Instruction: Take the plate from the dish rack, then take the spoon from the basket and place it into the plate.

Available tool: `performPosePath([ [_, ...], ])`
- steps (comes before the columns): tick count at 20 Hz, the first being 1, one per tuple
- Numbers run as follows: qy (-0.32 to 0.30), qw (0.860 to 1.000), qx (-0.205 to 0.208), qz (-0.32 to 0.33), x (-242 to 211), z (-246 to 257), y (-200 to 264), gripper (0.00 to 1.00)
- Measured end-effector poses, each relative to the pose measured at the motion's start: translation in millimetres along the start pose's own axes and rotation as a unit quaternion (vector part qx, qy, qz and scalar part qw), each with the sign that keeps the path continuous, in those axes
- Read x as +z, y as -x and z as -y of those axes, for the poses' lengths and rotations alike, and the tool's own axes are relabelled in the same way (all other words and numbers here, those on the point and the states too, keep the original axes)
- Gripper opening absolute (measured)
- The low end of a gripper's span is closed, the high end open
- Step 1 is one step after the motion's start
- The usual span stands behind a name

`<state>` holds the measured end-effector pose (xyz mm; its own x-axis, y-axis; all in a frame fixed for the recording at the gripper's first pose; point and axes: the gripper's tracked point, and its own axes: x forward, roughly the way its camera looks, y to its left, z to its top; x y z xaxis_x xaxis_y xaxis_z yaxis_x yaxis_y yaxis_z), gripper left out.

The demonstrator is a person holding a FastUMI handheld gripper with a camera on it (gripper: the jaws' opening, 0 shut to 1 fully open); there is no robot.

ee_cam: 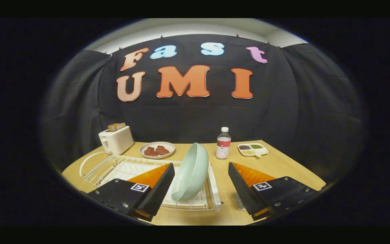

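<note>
A pale green plate (191,173) stands on its edge, tilted, at the right end of a white wire dish rack (113,166) on the wooden table (283,162). My gripper (200,165) is open, its fingers wide apart just above the table. The plate sits between them, close to the left finger (157,186), and I cannot tell whether that finger touches it. The right finger (245,186) is well clear of the plate. A small shiny mesh-like thing (239,202) peeks out beside the right finger, mostly hidden by it.
Beyond the rack stand a white toaster (115,139) holding toast, a round plate with two brown meat pieces (157,150), a water bottle (223,144) and a small white divided tray (252,149) with beans. Black cloth walls close off the table's far and side edges.
</note>
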<state>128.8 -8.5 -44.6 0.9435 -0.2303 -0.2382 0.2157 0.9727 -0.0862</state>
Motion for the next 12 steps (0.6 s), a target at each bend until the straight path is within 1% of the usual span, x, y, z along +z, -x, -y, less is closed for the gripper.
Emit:
performPosePath([
  [4,-0.015,0.998,-0.037,-0.047,-12,4,-32,0.85],
  [5,-0.02,0.997,-0.038,-0.061,-16,3,-37,0.81],
  [6,-0.025,0.996,-0.04,-0.072,-18,1,-40,0.73],
  [7,-0.026,0.995,-0.044,-0.08,-19,2,-44,0.69],
  [8,-0.025,0.995,-0.046,-0.085,-19,2,-47,0.62],
  [10,-0.031,0.993,-0.041,-0.104,-23,-2,-54,0.53],
  [11,-0.035,0.992,-0.037,-0.115,-26,-6,-56,0.51],
  [12,-0.037,0.99,-0.039,-0.127,-30,-5,-57,0.45],
])
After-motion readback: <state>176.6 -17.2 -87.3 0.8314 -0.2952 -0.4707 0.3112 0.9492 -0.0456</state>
